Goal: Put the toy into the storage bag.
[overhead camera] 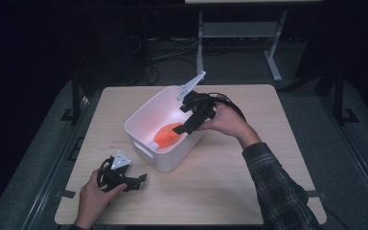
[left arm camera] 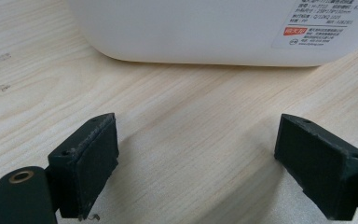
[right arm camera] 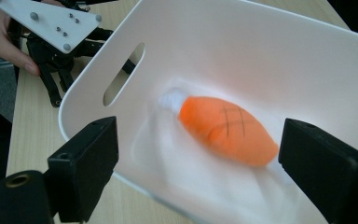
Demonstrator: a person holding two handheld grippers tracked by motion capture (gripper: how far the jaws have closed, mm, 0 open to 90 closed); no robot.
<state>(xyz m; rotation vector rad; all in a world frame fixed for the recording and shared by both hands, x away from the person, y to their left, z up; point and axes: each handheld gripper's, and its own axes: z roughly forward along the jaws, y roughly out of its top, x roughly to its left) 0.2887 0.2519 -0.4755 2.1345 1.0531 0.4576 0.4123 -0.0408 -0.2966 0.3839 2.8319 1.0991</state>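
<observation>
A pale wood-grain table (overhead camera: 230,191) with rounded corners is seen standing on a grey floor (overhead camera: 345,158) in a dim room, whose far side is lost in darkness. Behind the table, the white legs of a second table (overhead camera: 273,60) and loose dark cables (overhead camera: 167,57) on the floor can be made out.

A white plastic bin (overhead camera: 139,125) with slot handles is set near the middle of the table, turned at an angle to its edges. An orange plush carrot (overhead camera: 167,134) with a white end is lying on the bin's floor, free of both tools.

The right tool (overhead camera: 188,125) is held over the bin's right rim, tilted down into it, its jaws spread wide with nothing between them; the carrot is seen beyond them in the right gripper view. The left tool (overhead camera: 139,180) is rested low on the table near the front left corner, just in front of the bin, its jaws also wide and bare wood (left arm camera: 191,154) between them. A plaid sleeve (overhead camera: 278,191) is laid across the table's right front.
</observation>
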